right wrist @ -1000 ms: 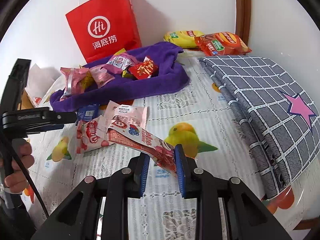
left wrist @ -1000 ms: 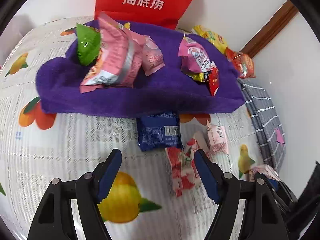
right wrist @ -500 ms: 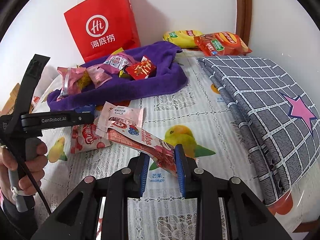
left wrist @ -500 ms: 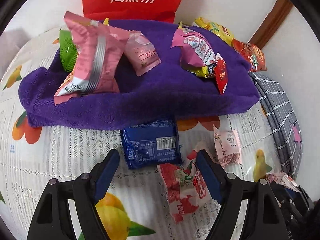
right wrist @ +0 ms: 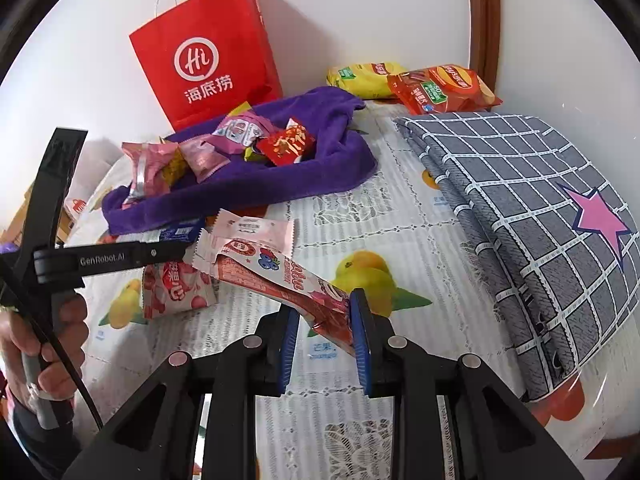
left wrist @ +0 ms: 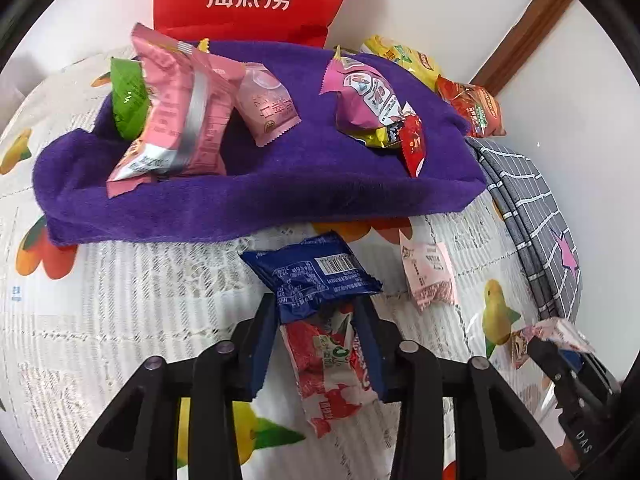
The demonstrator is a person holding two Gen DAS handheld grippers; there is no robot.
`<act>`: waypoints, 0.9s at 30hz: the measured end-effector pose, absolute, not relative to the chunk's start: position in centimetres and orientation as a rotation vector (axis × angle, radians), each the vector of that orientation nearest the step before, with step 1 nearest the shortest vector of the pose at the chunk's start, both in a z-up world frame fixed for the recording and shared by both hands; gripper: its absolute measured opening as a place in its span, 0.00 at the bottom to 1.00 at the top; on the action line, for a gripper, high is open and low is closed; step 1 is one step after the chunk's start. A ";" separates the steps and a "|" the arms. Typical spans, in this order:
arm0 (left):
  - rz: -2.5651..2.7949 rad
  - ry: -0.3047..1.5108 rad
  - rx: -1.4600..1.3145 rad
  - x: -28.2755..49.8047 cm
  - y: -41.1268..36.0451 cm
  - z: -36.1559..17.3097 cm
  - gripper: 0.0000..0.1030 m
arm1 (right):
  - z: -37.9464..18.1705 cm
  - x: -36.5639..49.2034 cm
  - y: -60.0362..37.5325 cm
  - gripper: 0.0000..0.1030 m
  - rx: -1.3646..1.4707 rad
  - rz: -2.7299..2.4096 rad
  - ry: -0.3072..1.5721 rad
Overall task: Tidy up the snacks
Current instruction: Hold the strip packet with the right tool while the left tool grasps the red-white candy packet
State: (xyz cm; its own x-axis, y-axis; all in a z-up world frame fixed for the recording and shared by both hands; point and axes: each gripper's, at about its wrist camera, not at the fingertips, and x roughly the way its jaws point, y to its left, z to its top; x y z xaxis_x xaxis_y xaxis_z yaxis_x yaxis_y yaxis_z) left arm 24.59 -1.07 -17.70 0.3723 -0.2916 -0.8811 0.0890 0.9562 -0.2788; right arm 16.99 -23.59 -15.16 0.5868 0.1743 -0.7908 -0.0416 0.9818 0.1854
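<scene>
We work over a table [right wrist: 400, 236] covered in a white lace-patterned cloth printed with fruit. On its right side lies a folded grey checked fabric with a pink star [right wrist: 520, 208]. At the back stands a red paper bag with white lettering [right wrist: 208, 52], and in front of it a rumpled purple towel [left wrist: 256, 196] carries several snacks: a big pink and silver packet [left wrist: 176, 116], a green packet [left wrist: 128, 96] behind it, a small pale pink pouch [left wrist: 268, 106], a magenta wrapper [left wrist: 366, 96] and a small red sachet [left wrist: 414, 142]. A yellow chip bag [right wrist: 364, 78] and an orange-red chip bag [right wrist: 440, 88] lie against the back wall beyond the towel.

On the bare cloth in front of the towel, our left claw [left wrist: 316, 316] has its blue-padded jaws drawn narrow onto a dark blue foil packet with a barcode [left wrist: 312, 272], gripping its near end; under it lies a red and white strawberry-printed packet [left wrist: 332, 364]. A small pale pink sachet [left wrist: 428, 272] lies just to the right. Our right claw [right wrist: 324, 320] is clamped on the near end of a long red and white snack bar wrapper [right wrist: 276, 276], which it holds above the table.
</scene>
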 end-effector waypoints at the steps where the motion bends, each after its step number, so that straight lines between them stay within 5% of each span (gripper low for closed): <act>1: -0.247 1.165 -0.205 24.3 -0.8 -17.6 0.31 | -15.1 16.9 -23.6 0.25 0.157 0.129 0.938; 10: -0.274 1.116 -0.268 22.5 2.1 -15.2 0.24 | -14.0 16.2 -22.4 0.25 0.175 0.157 0.933; 13: -0.293 1.101 -0.296 21.9 3.2 -14.4 0.13 | -13.5 16.0 -22.0 0.25 0.178 0.168 0.928; 27: -0.298 1.062 -0.300 19.9 5.5 -12.5 0.09 | -12.4 15.6 -20.3 0.25 0.165 0.200 0.906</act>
State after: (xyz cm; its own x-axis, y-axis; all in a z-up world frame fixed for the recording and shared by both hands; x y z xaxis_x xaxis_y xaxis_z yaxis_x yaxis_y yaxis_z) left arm 19.89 5.49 -12.53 0.4553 -0.3800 -0.8052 0.0950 0.9199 -0.3804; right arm 15.62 -20.28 -12.37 0.6006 0.2416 -0.7622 -0.1025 0.9687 0.2262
